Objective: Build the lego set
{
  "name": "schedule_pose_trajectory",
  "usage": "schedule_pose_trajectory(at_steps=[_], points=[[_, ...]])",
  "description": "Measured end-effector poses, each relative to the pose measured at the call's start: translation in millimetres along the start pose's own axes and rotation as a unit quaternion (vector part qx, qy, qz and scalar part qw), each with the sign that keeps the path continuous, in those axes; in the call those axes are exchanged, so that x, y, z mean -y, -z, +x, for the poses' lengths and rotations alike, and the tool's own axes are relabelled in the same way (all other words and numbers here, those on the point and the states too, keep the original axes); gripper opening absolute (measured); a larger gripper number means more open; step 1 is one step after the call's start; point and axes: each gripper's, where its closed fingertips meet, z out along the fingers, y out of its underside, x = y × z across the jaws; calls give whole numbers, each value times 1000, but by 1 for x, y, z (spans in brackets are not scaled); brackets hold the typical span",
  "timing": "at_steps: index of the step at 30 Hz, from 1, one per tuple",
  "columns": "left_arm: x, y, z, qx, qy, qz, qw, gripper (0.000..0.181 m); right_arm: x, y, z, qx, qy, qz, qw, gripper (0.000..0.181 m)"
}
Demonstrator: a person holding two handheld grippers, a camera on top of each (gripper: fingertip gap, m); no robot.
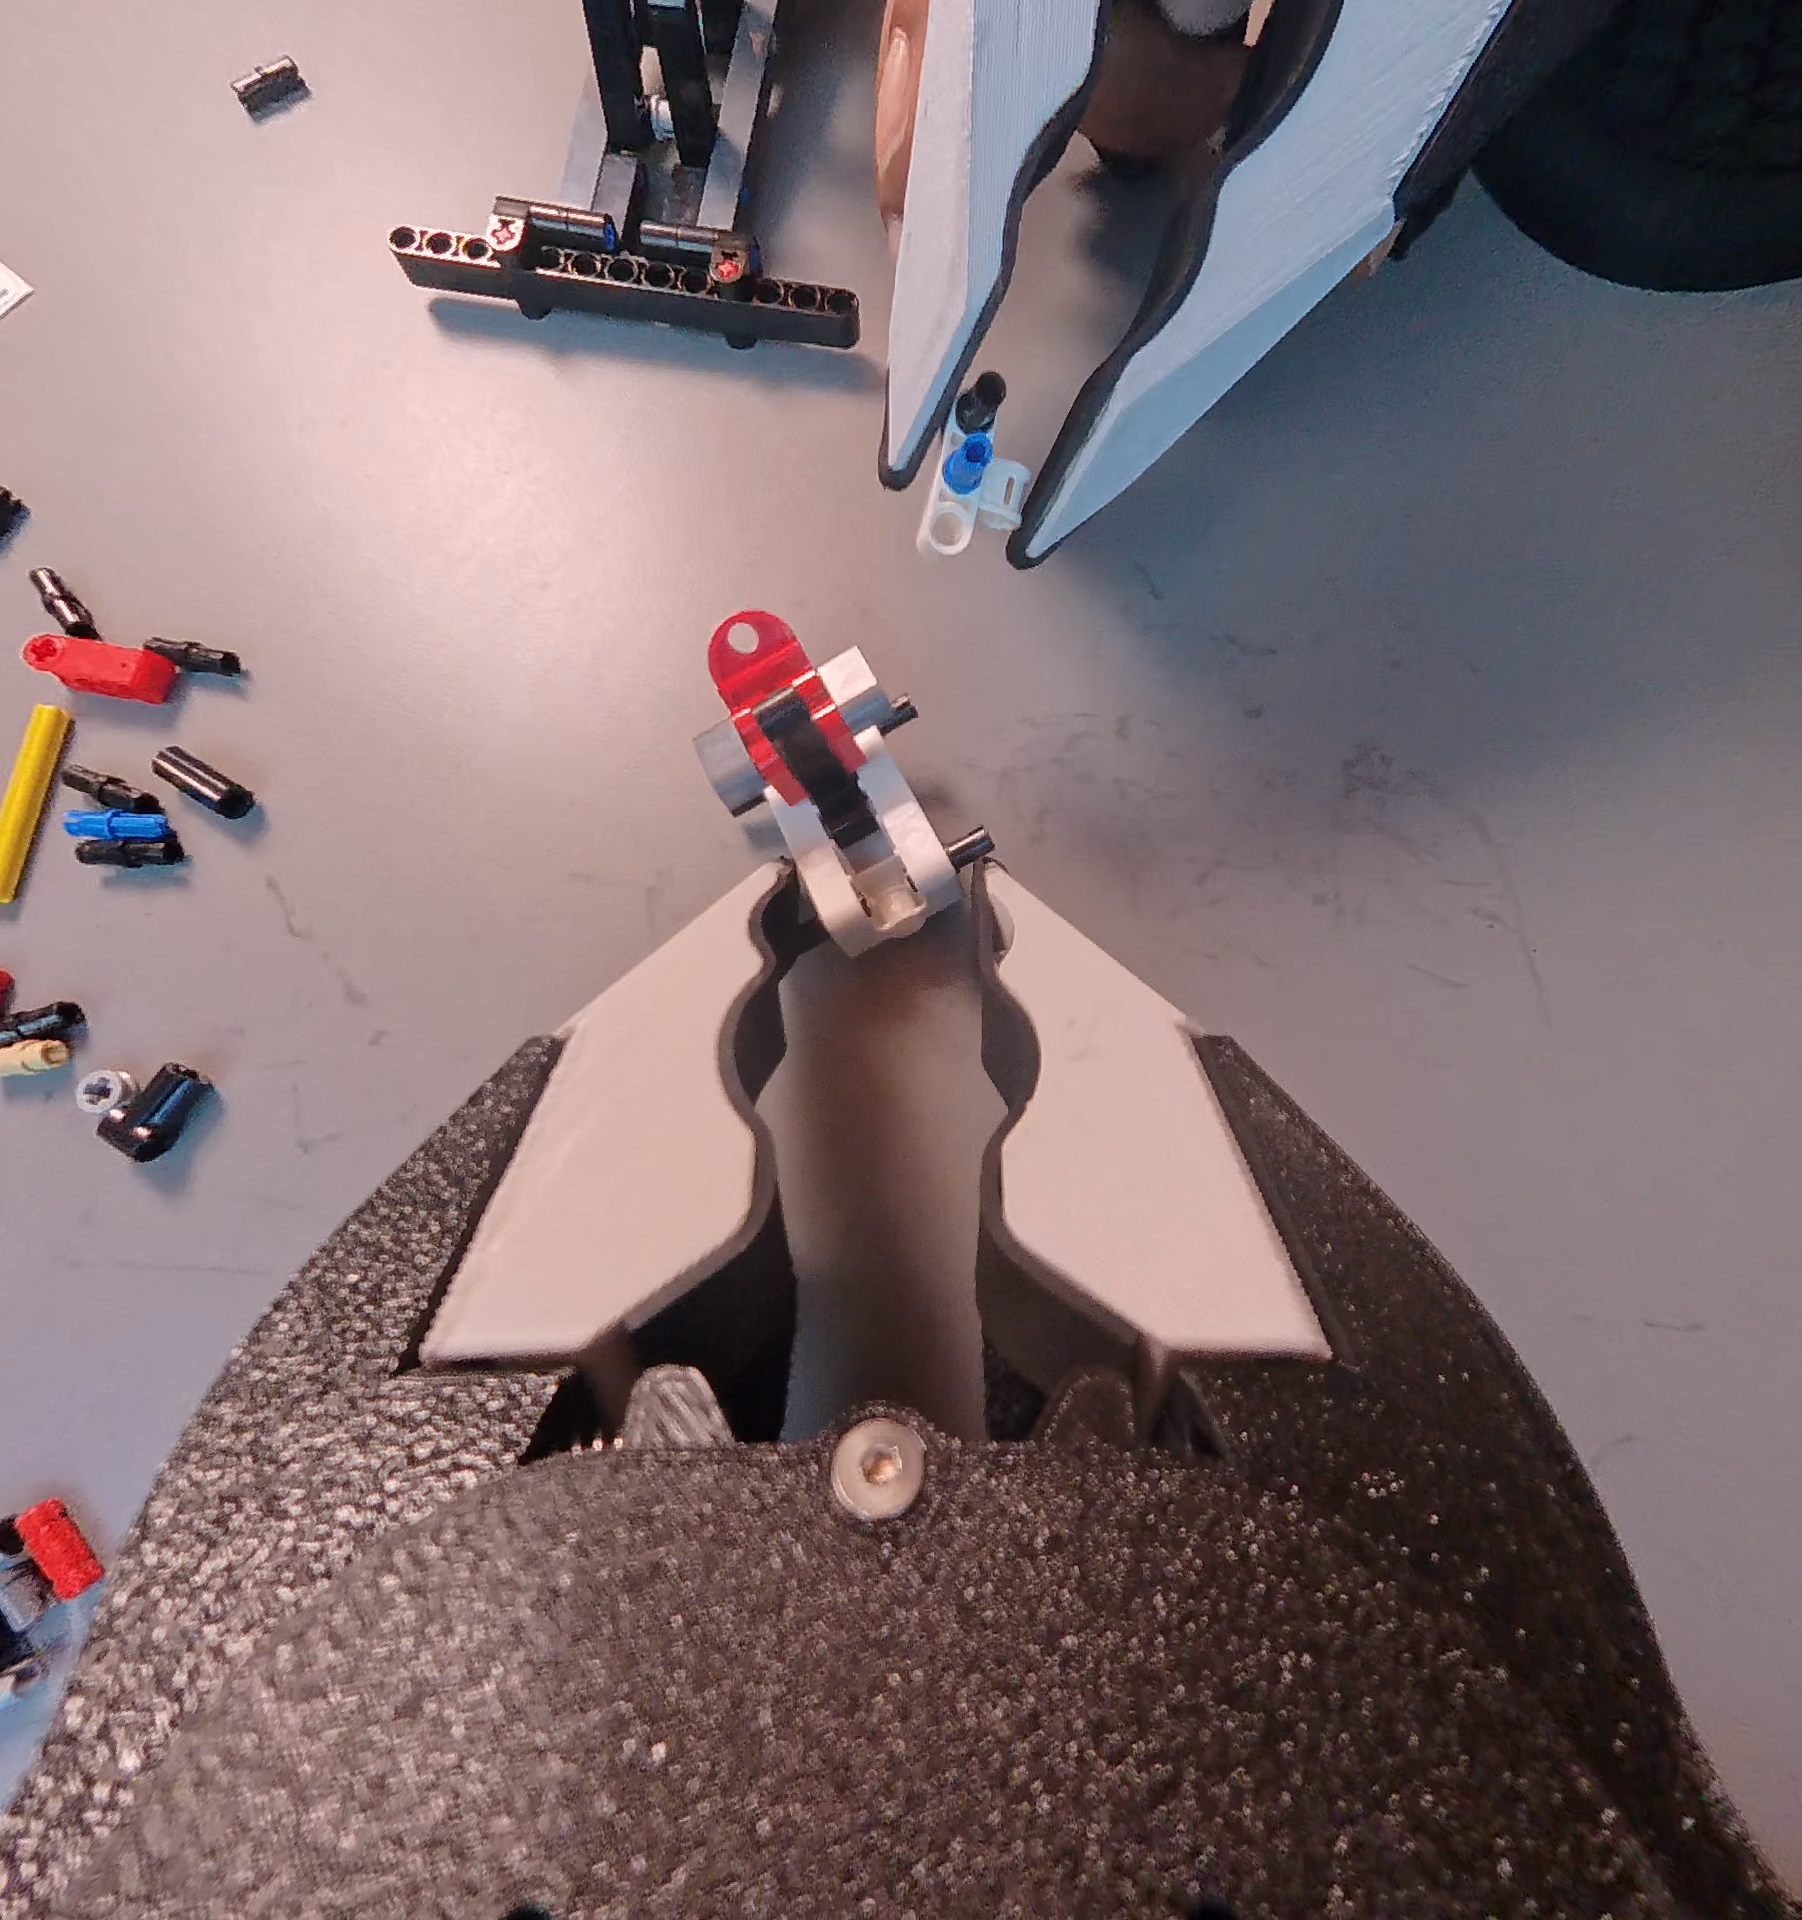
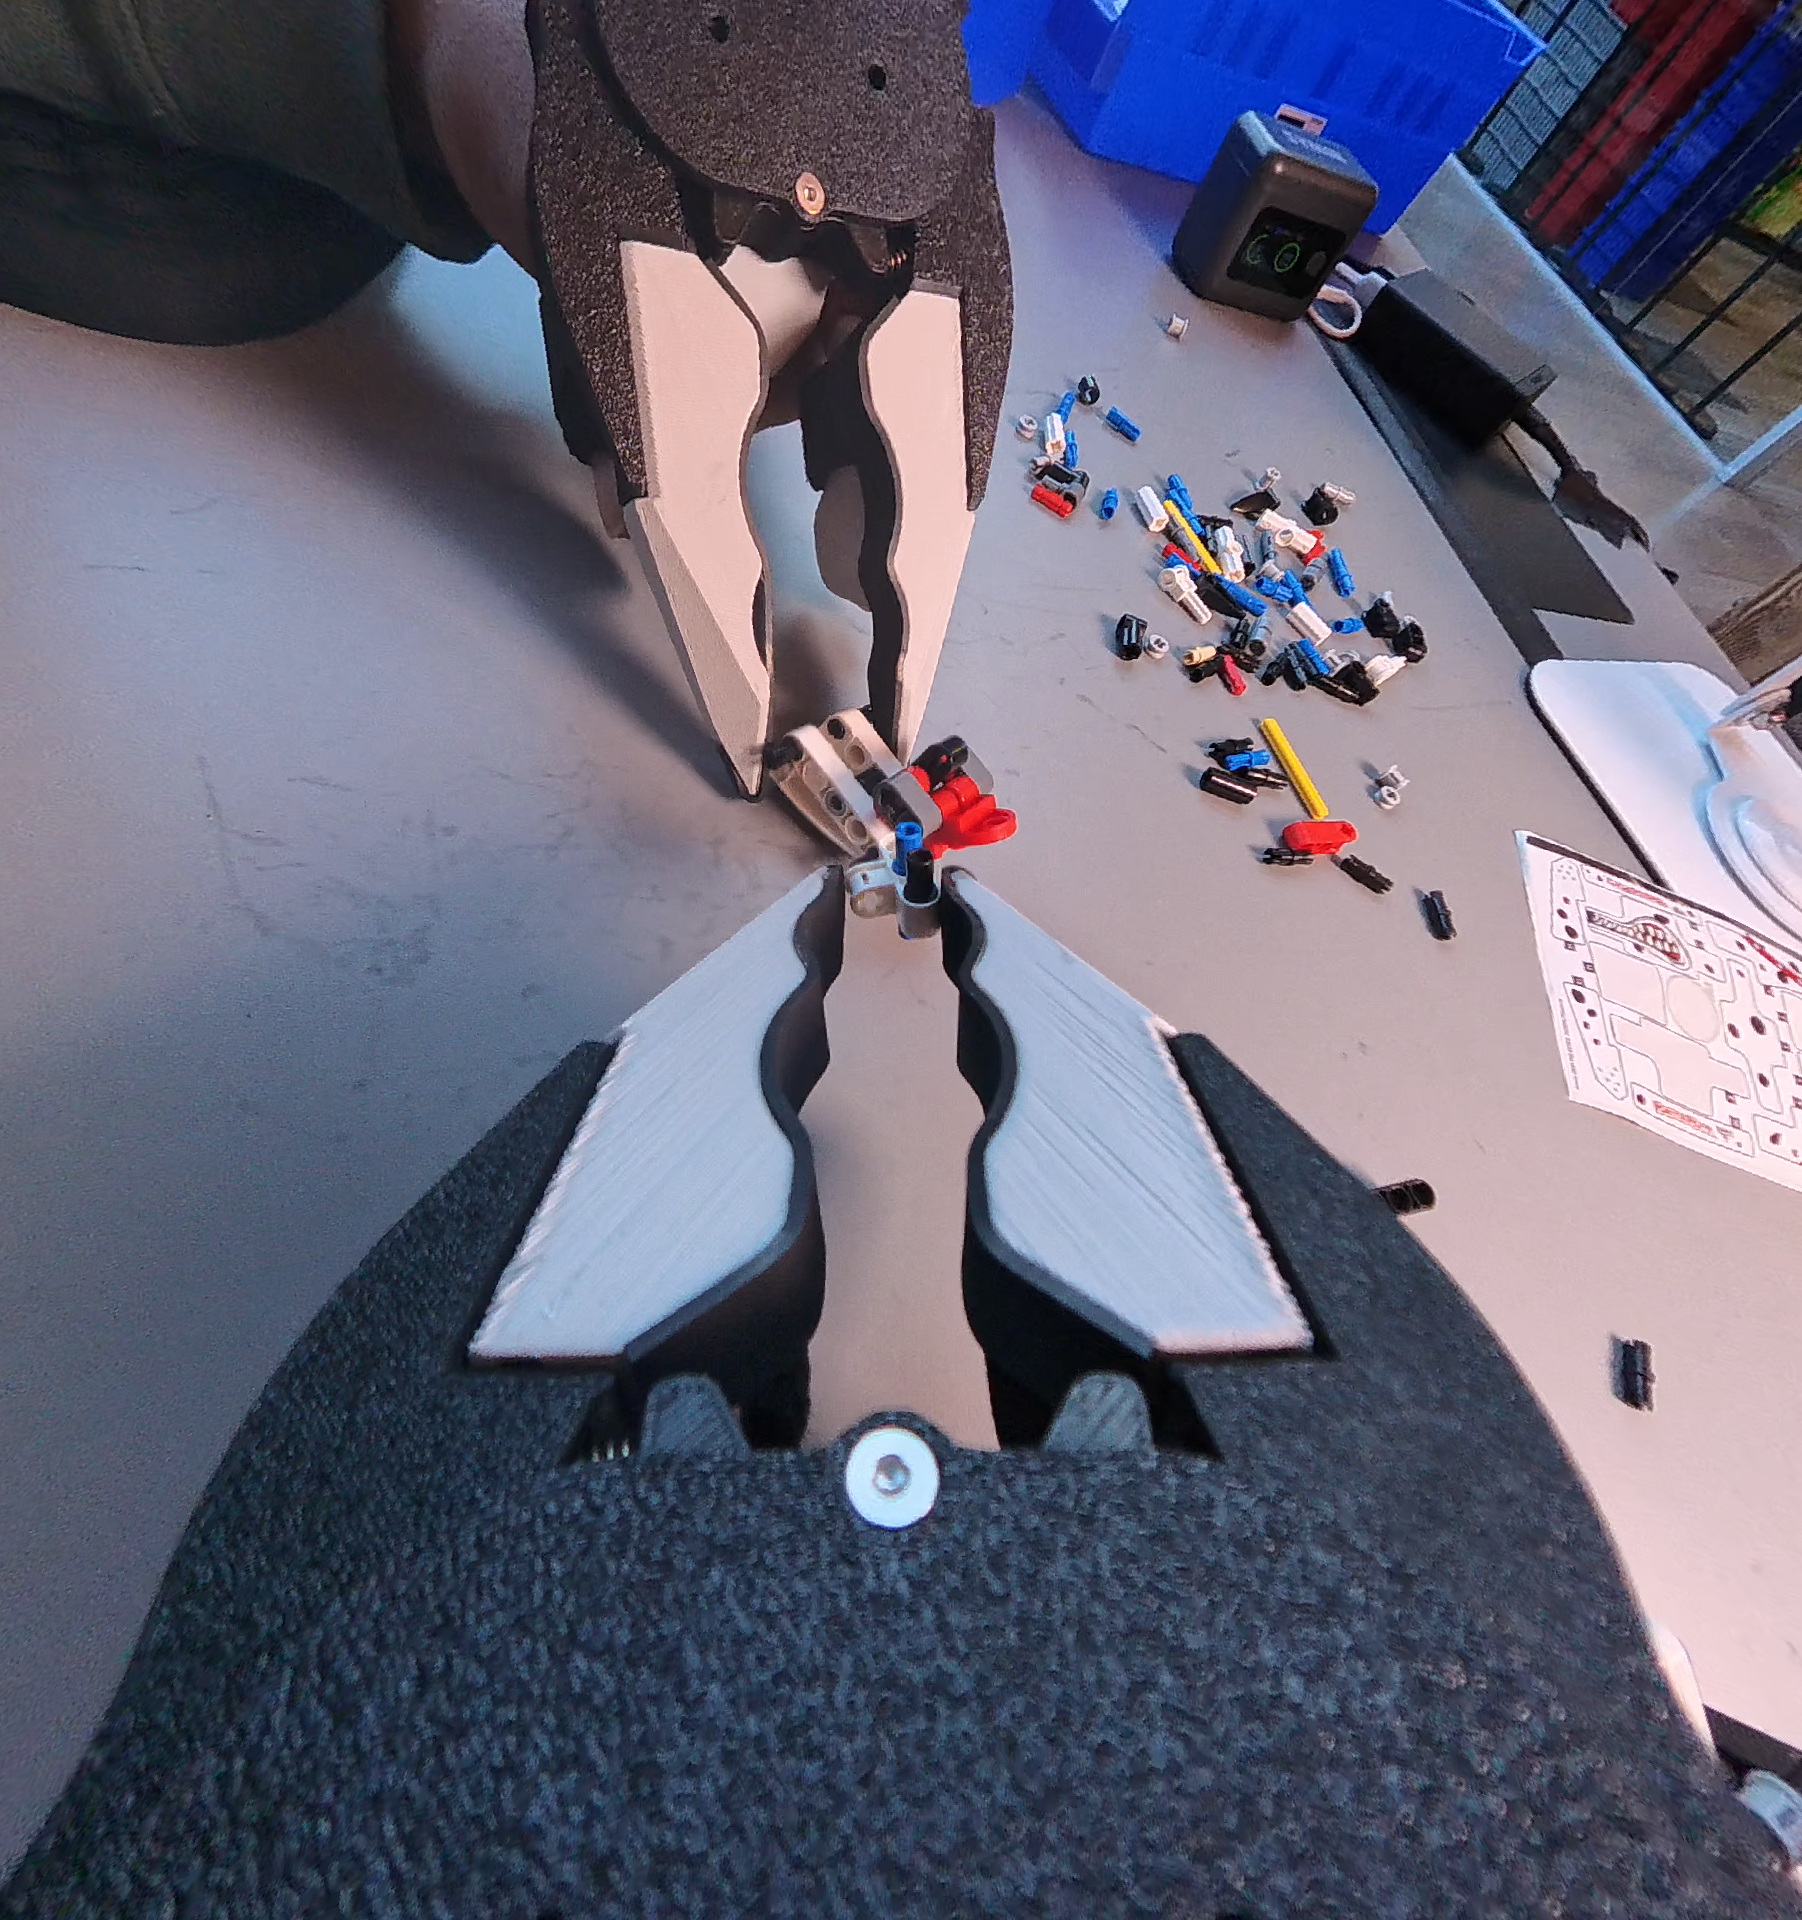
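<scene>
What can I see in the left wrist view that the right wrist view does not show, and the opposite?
Only the left wrist view shows the black beam frame.

Only the right wrist view shows the blue bin, the black device and the big parts pile.

Both show the left tongs gripping the red-and-white assembly, the right tongs around the small white connector, and the yellow axle.

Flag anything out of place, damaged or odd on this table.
Nothing looks damaged or spilled. Loose pins are scattered, but as normal build stock. The sticker sheet lies flat, and each gripper holds a small subassembly.
</scene>
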Motion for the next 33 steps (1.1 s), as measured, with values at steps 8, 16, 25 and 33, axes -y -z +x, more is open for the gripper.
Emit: schedule_pose_trajectory(at_steps=[8,16,25,33], points=[[-4,5,-3,13,-10,-1,1000,34,0,-1,-1,0,1,0,1000,18],[-8,11,-7,25,-28,2,999,39,0,-1,-1,-1,4,1,1000,18],[-9,13,-12,42,-44,1,998,39,8,0,0,-9,18,25,999,18],[-10,22,-8,35,-76,8,997,42,12,-3,-8,-6,43,32,999,18]])
